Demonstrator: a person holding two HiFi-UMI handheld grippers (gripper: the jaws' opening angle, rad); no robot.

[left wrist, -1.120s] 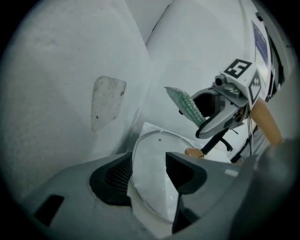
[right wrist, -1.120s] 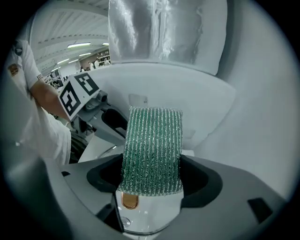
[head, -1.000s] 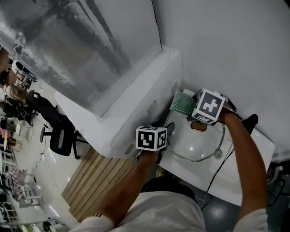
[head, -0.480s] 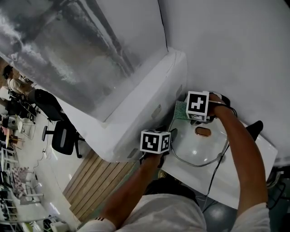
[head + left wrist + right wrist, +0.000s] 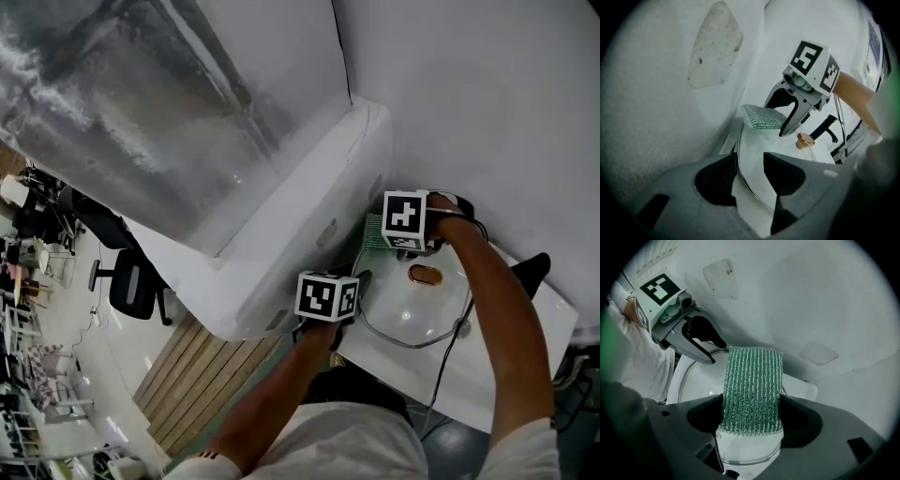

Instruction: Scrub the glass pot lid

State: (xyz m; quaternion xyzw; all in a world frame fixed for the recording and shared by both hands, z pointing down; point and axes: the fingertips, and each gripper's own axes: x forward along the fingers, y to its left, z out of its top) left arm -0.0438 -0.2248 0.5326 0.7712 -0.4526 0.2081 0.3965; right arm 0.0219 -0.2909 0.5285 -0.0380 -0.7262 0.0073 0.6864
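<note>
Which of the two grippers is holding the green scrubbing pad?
The right gripper: the green scrubbing pad is clamped between its jaws. The left gripper has only the rim of the glass lid between its jaws, which are closing.

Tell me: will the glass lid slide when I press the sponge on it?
The glass lid looks smooth and rigid, so it probably skids on the white surface unless braced; the left gripper, jaws closing around its rim, should help. The sponge, clamped in the right gripper, looks soft, so pressing likely won't chip it.
</note>
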